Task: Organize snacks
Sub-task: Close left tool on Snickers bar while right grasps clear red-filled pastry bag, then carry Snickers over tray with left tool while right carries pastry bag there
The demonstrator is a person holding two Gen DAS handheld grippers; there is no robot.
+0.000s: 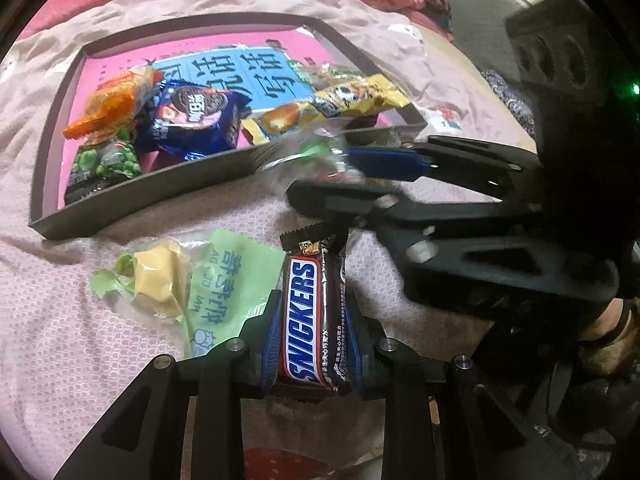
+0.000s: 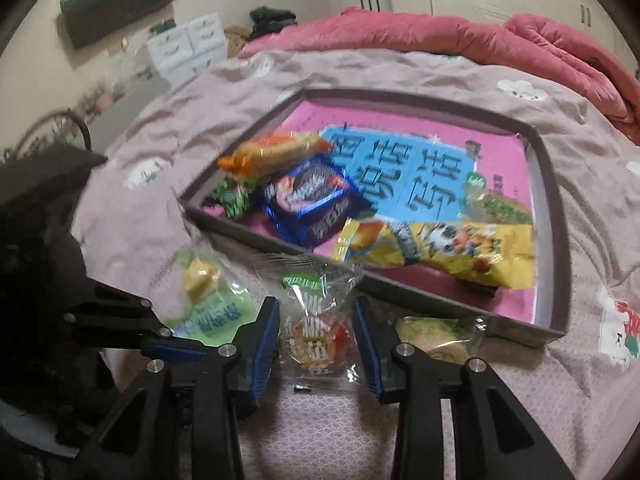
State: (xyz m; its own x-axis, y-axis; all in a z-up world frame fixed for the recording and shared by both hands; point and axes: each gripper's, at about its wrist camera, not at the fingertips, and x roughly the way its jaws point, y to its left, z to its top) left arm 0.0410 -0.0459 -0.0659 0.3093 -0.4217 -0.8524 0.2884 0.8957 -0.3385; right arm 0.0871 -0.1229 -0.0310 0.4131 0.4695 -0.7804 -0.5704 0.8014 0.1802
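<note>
My left jaws (image 1: 310, 316) clench a Snickers bar (image 1: 308, 312) at the bottom centre of the left wrist view, above the bed (image 1: 80, 320). My right jaws (image 2: 316, 332) stand apart around a clear-wrapped snack (image 2: 316, 320), low in the right wrist frame; I cannot tell whether the pads touch it. The tray (image 2: 552, 200) fills the frame's middle, with an orange packet (image 2: 272, 152), blue cookie pack (image 2: 312, 204) and yellow packet (image 2: 448, 252) inside.
</note>
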